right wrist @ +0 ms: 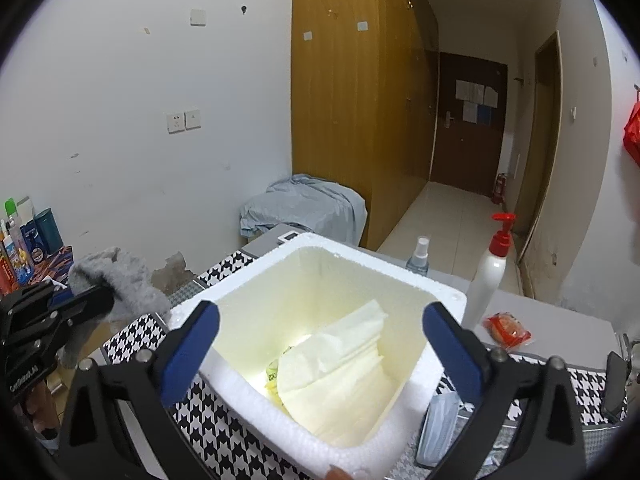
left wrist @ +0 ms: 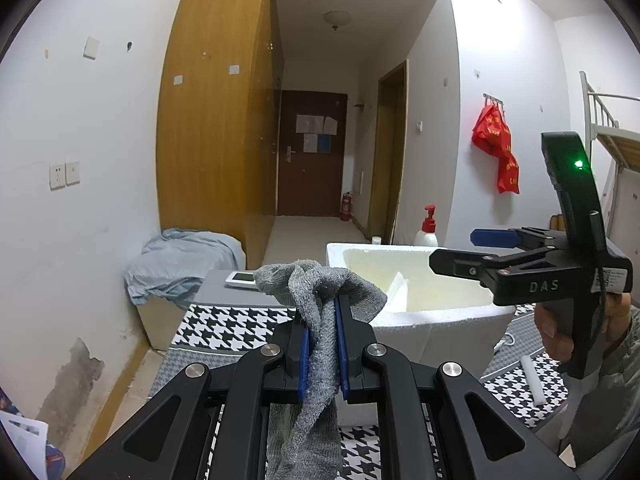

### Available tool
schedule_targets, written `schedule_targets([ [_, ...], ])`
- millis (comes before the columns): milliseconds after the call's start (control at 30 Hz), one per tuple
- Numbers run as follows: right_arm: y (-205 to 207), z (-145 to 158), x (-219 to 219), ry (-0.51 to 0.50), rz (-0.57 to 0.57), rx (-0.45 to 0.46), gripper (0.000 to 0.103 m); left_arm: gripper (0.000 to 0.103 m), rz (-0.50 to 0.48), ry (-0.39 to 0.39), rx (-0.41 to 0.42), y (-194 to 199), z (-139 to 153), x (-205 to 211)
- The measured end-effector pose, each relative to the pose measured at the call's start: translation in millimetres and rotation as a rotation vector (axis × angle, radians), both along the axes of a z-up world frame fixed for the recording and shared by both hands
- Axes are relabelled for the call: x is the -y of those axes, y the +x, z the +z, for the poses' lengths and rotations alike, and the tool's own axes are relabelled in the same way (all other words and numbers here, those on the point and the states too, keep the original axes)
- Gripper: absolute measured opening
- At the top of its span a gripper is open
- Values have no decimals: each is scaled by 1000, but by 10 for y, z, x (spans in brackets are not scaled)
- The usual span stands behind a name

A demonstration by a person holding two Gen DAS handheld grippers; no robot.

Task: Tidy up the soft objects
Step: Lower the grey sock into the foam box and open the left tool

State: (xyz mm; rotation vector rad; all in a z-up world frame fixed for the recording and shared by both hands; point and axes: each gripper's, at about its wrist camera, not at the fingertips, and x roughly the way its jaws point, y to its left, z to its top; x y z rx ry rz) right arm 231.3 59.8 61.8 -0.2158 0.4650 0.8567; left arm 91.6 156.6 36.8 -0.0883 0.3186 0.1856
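Left wrist view: the left claw (left wrist: 322,344) is closed on the gray cloth (left wrist: 320,292), which hangs long, straight down; the foam box (left wrist: 436,316) is just ahead to the right.
Right wrist view: the right claw (right wrist: 316,350) is open and empty over the foam box (right wrist: 240,380); the gray cloth (right wrist: 120,280) is off to its left.

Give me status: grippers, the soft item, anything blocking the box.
Left gripper shut on grey knit cloth, held left of the foam box. Right gripper open, empty, above the box. Box holds white folded sheet; opening unobstructed.
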Motion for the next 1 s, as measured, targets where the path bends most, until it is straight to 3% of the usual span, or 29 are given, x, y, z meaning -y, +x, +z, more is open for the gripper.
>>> schedule_targets([
  [533, -124, 66, 334, 32, -17, 42, 103, 12, -22, 21, 23, 45, 117, 135],
  [1000, -234, 46, 683, 71, -41, 56, 103, 12, -96, 55, 17, 311, 234, 318],
])
